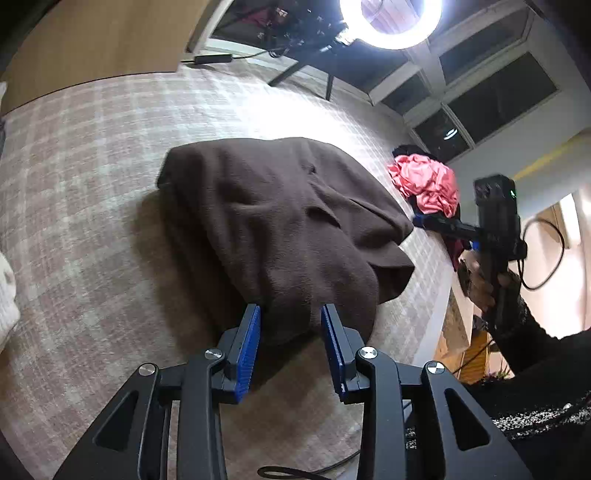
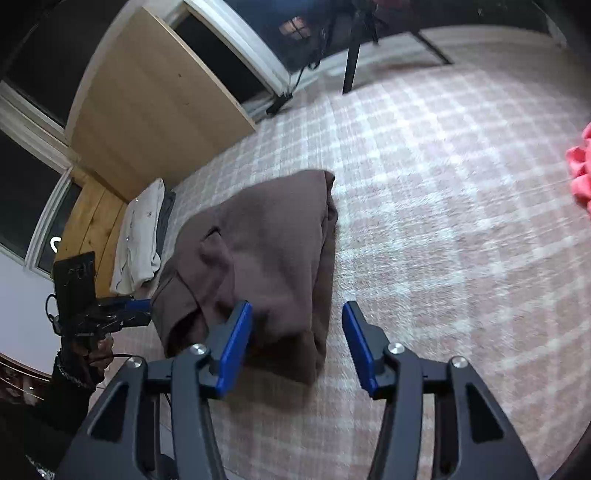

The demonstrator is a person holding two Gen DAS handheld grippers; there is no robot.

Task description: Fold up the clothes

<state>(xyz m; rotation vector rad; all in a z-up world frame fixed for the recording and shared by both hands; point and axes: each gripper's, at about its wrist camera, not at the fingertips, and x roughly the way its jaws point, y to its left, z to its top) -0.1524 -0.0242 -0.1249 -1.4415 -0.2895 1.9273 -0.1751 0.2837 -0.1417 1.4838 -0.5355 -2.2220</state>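
Brown garment: thick fleece-like cloth, laid folded in a loose bundle on a bed covered with a pale plaid blanket. Left claw: held partly open at the near edge of the bundle, its blue pads either side of a fold; whether cloth is pinched cannot be told, though no pressing is seen. Right claw: held wider open over the near right corner of the bundle, nothing gripped. Step judged in hand: release after a fold, or approach for the next one. Handling advice: loose edges should be squared and all layers caught together, since bulky cloth is likely to spring apart; both claws should be kept level while the fold is carried over. Also listed: pink garment crumpled on a dark pile near the far bed edge; white folded garment with a grey one beside it; ring light on a tripod; light wooden panel; dark windows.
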